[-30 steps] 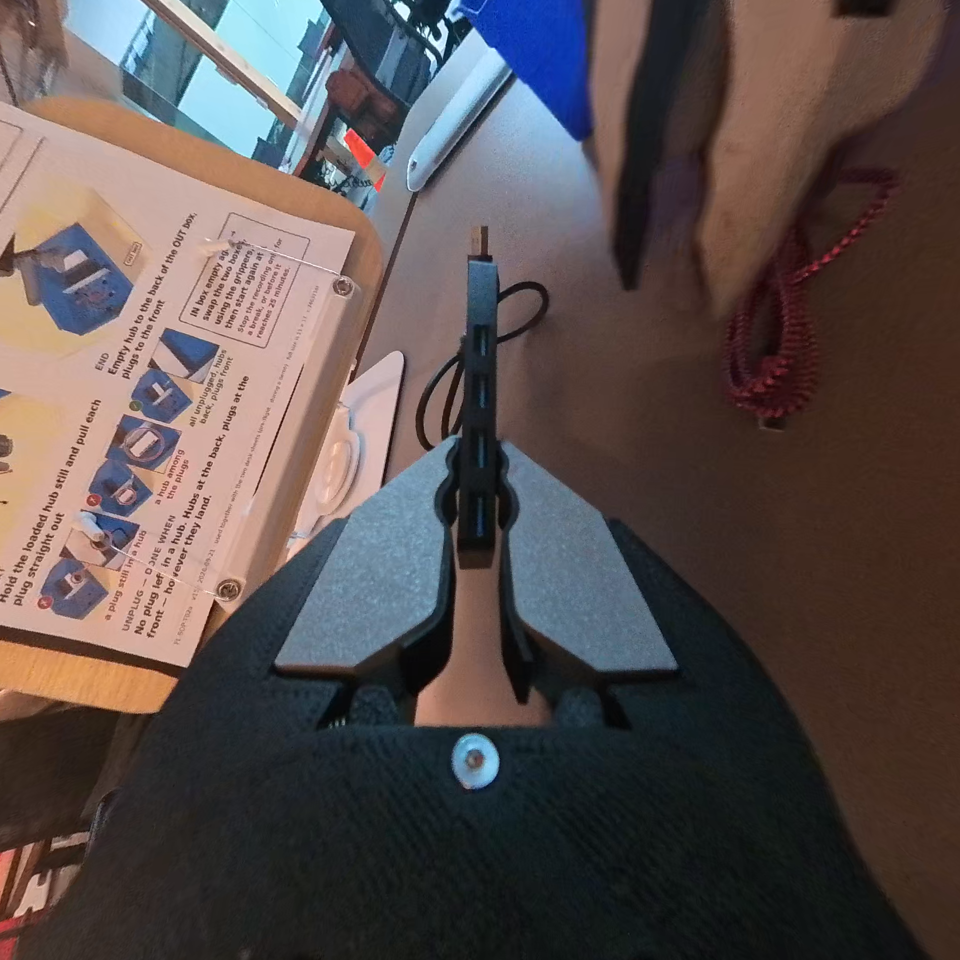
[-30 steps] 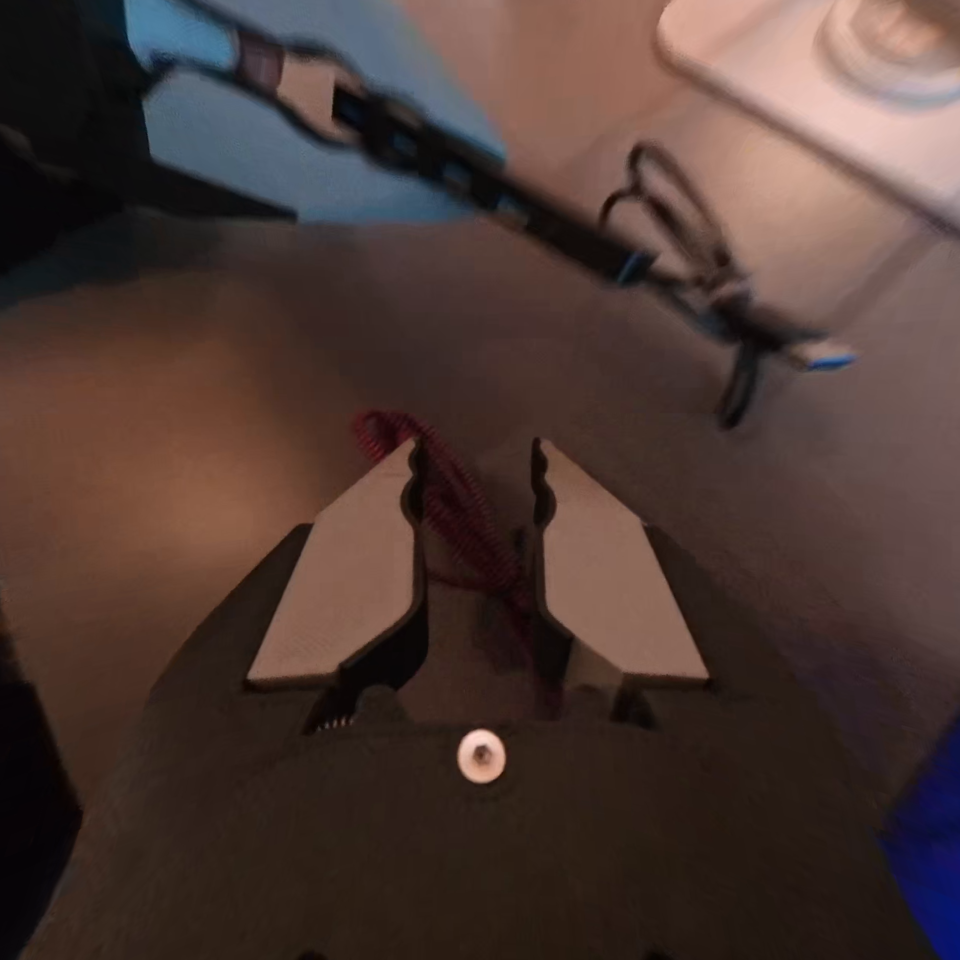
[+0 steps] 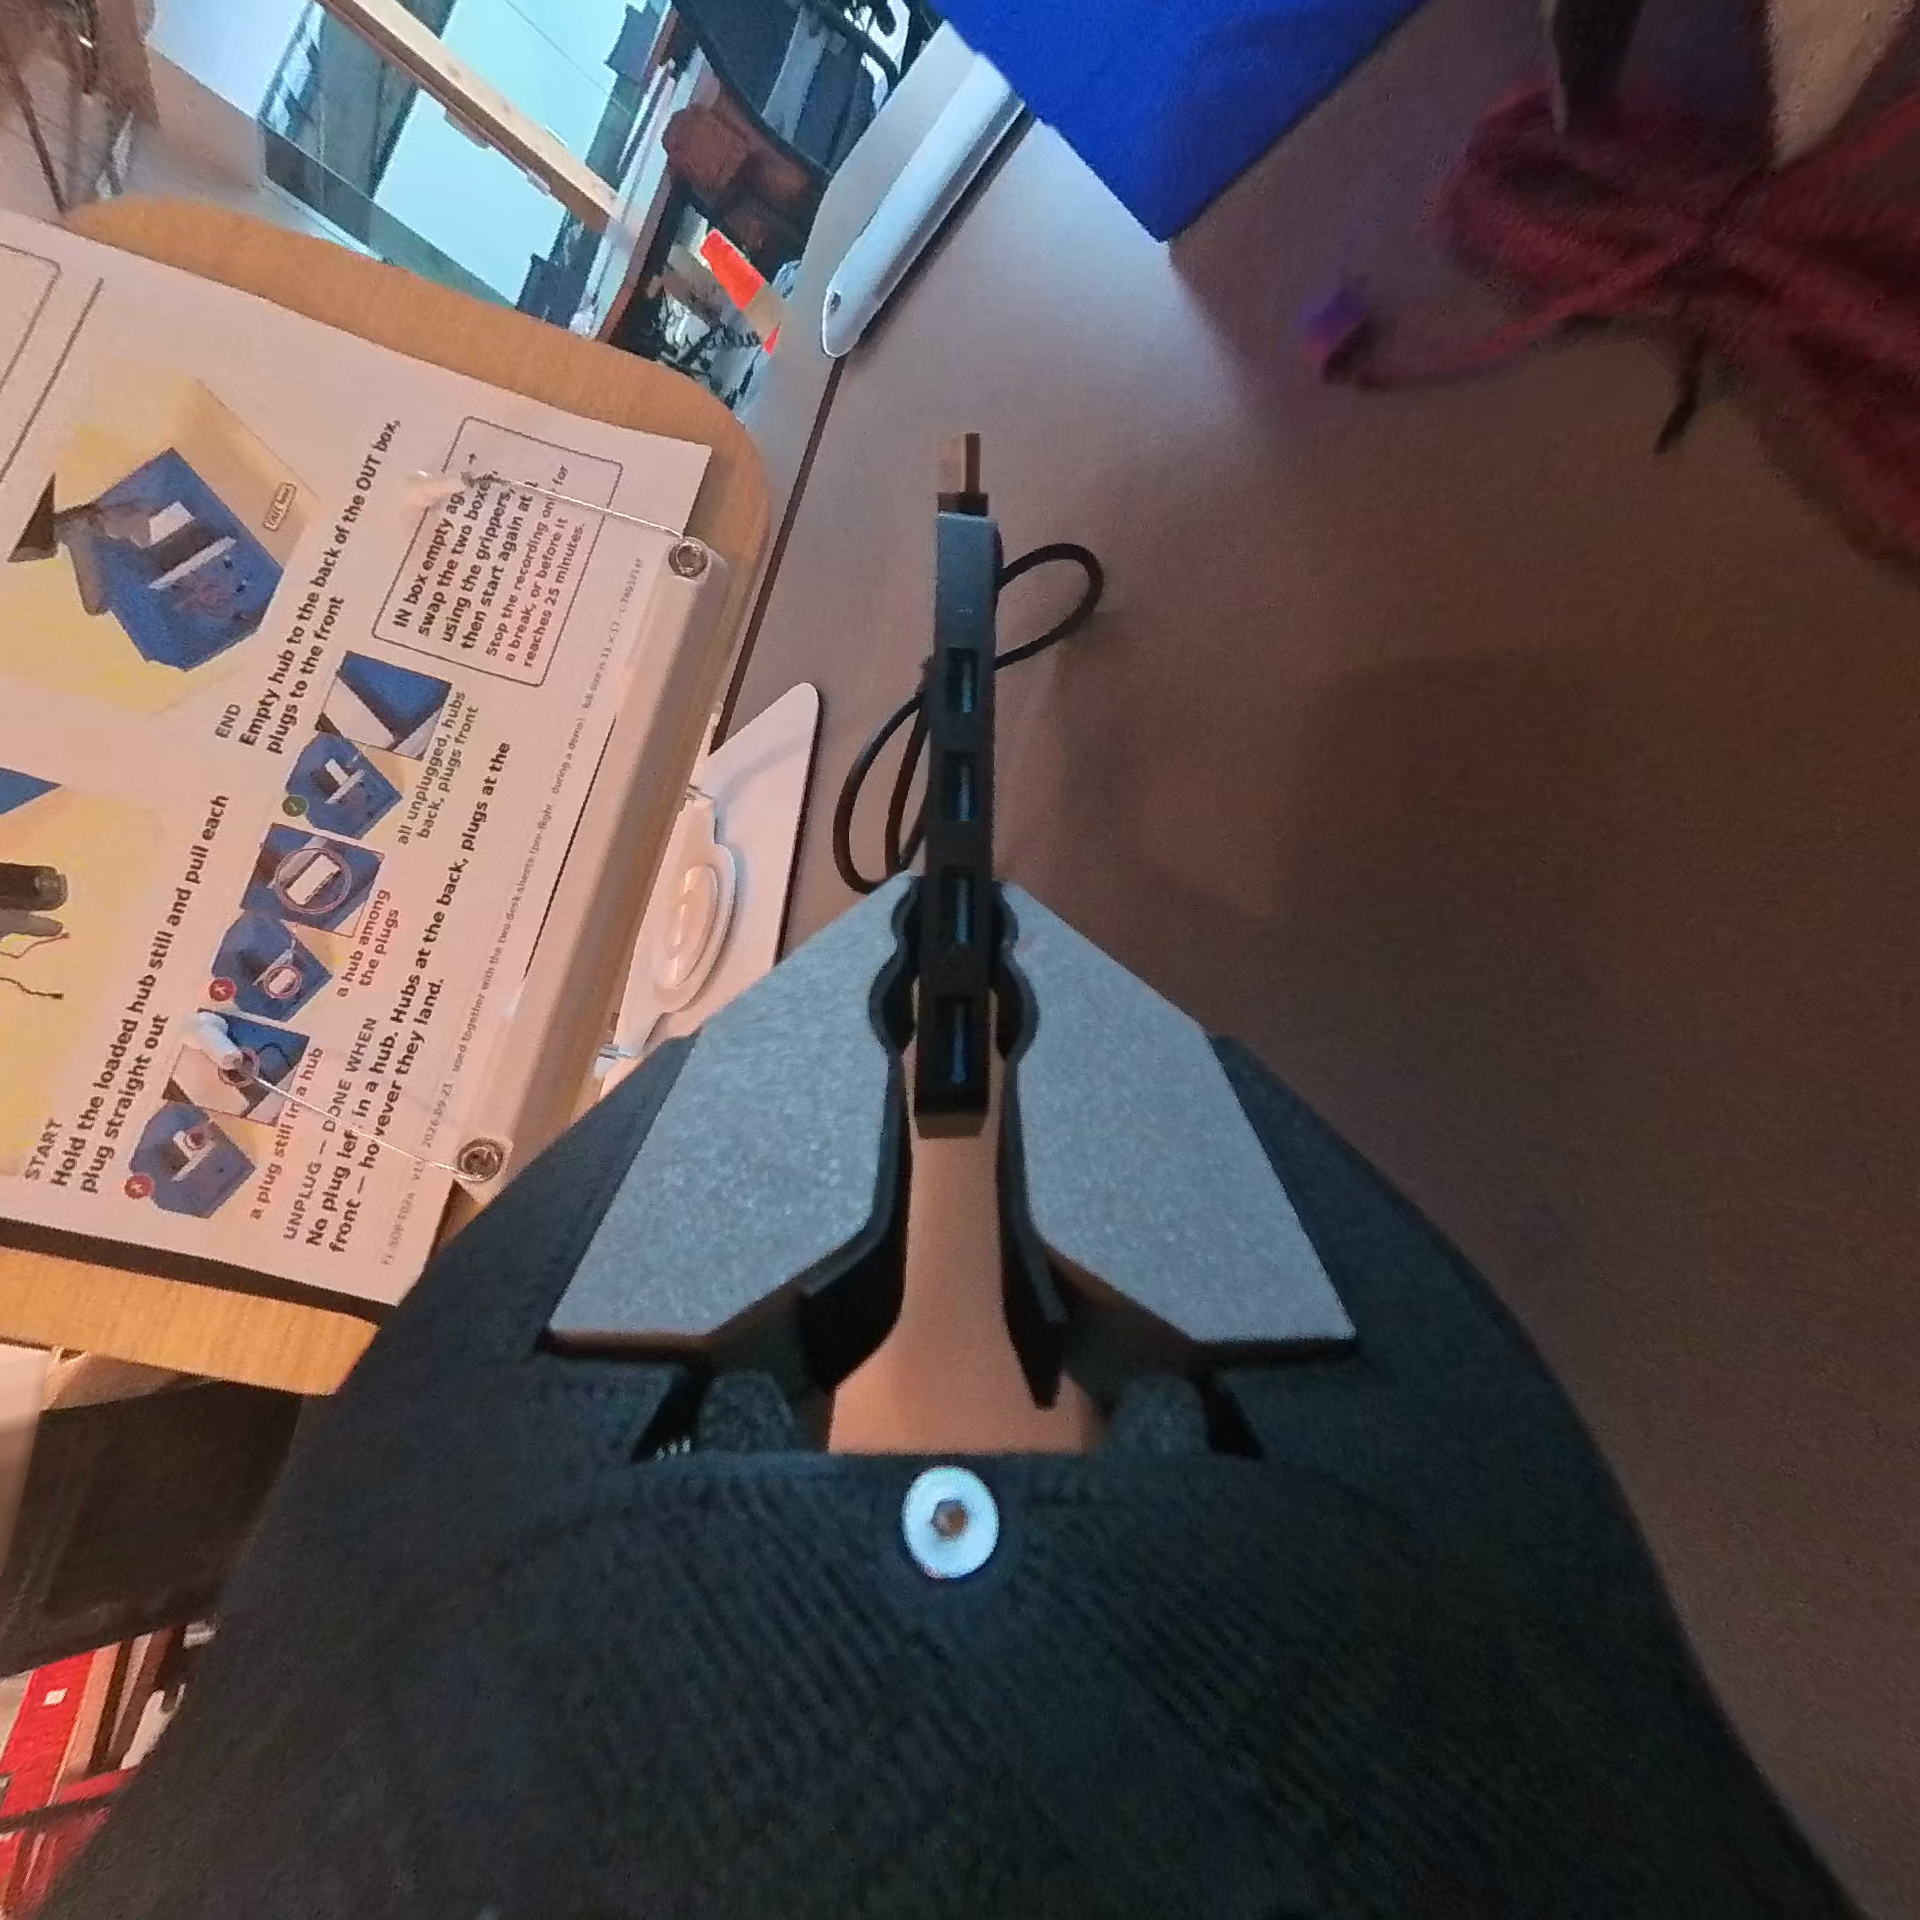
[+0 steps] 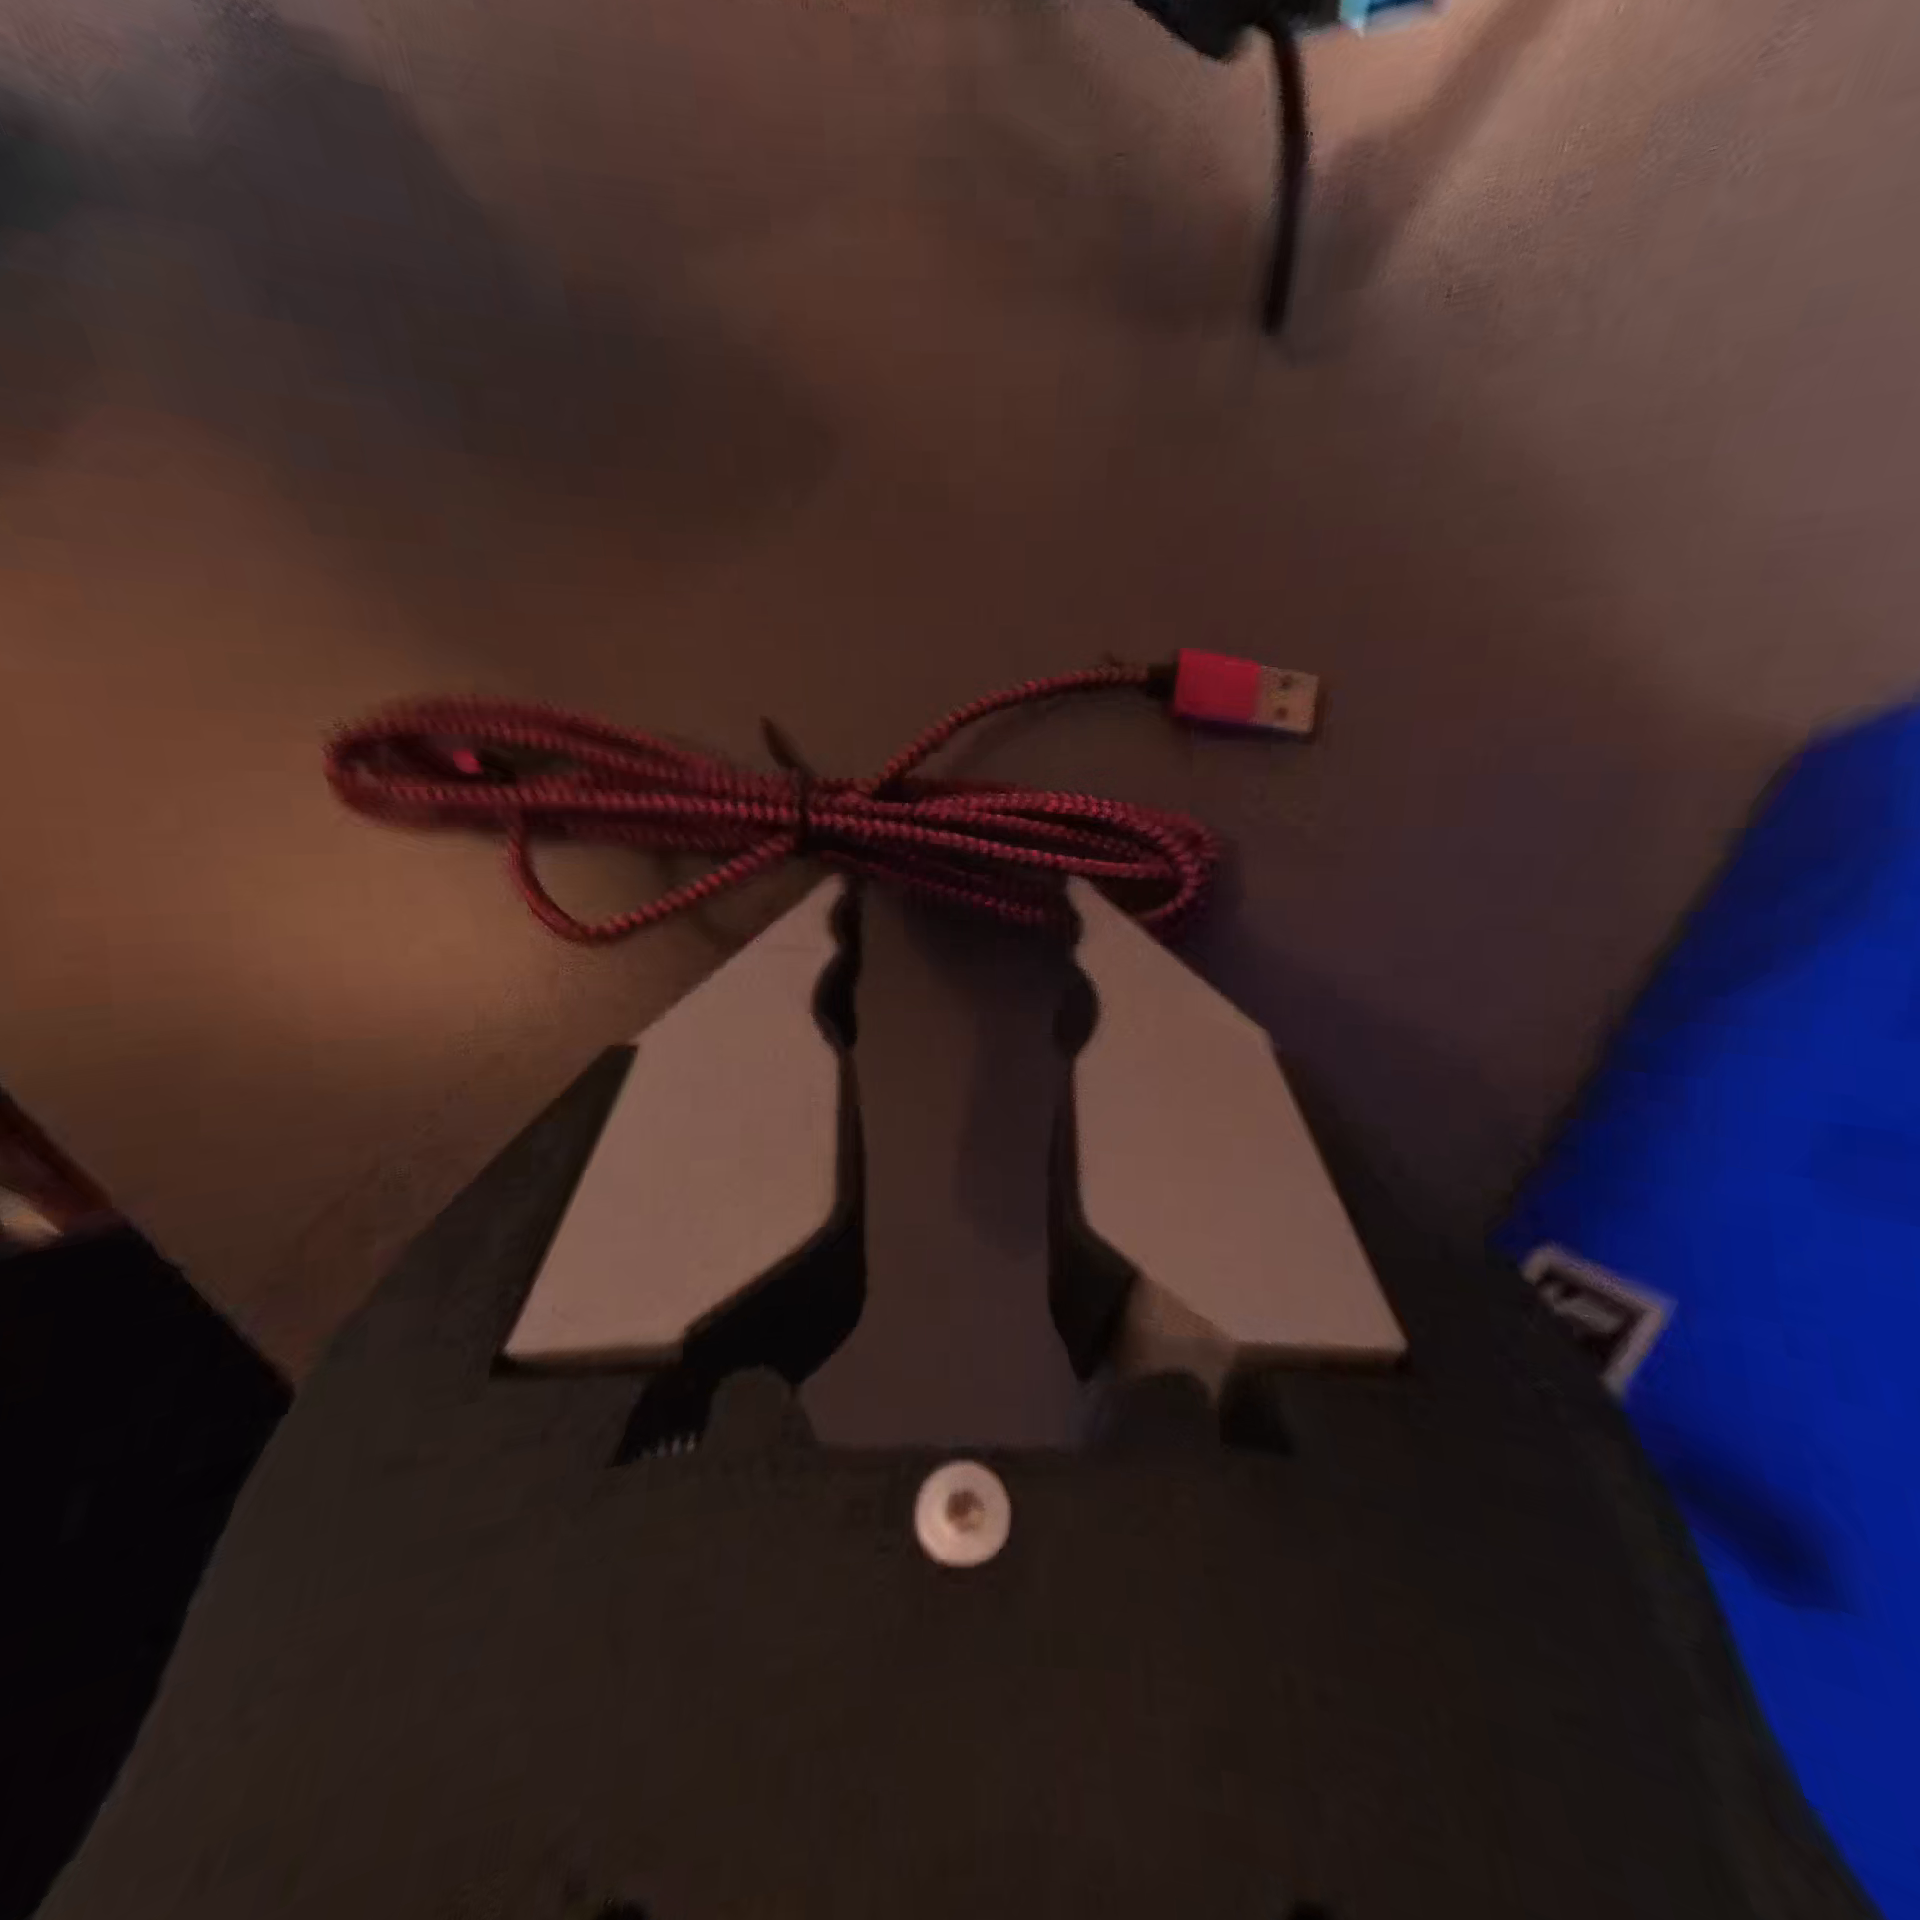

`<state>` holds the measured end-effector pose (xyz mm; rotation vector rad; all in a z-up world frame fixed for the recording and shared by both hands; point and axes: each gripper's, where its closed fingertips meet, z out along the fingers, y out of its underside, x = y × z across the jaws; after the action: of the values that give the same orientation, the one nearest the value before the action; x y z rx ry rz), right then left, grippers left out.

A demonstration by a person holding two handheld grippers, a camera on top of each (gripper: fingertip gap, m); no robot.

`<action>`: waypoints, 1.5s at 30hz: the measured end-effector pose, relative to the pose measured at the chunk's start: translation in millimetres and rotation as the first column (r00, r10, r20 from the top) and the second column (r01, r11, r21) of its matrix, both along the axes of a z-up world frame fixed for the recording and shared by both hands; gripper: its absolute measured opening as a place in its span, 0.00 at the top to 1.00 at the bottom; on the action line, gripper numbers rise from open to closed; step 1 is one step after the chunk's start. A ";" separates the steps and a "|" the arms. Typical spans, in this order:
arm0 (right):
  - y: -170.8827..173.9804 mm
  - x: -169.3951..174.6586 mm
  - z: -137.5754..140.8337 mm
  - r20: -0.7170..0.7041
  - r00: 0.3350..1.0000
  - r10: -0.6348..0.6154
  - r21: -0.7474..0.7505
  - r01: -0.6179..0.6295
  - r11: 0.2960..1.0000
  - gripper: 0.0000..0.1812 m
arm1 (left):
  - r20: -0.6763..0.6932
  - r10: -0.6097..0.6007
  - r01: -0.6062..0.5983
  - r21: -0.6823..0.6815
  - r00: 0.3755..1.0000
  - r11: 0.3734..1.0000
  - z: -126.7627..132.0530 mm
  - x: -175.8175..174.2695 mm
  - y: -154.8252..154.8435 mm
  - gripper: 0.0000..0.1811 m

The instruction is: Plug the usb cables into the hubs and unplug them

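Left gripper [image 3: 954, 914]: clamped on a black four-port USB hub [image 3: 961, 790], held edge-up above the brown desk [image 3: 1455, 935], its thin black lead looped behind. Right gripper [image 4: 958, 914]: jaws parted, empty, just short of a bundled red braided USB cable [image 4: 769, 805] lying on the desk, red plug [image 4: 1247, 698] free beside a blue box [image 4: 1766, 1143].

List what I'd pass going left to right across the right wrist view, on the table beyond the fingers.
Looped end of the red braided cable → black tie at its middle → its red USB plug → blue box.
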<state>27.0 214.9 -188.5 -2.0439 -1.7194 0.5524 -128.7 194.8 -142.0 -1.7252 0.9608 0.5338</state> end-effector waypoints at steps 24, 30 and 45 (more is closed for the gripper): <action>-0.9 -19.9 -8.7 0.021 0.929 -0.368 0.090 0.365 0.927 0.53 | -0.022 0.045 -0.045 0.020 0.999 0.999 7.2 -7.2 -1.7 0.95; -18.5 -9.0 -0.2 0.217 0.970 0.113 0.121 -0.142 0.982 0.74 | 0.006 0.017 -0.017 0.011 1.000 1.000 3.2 -7.9 -1.2 0.95; -30.5 -41.9 -3.5 0.101 0.984 0.147 0.119 -0.158 0.980 0.87 | -0.016 0.021 -0.021 0.006 1.000 1.000 0.9 -8.4 -0.1 0.95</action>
<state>-15.0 184.5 -191.9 -1.8868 -1.9256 0.3889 -137.1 194.7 -141.1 -1.7296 0.9527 0.5646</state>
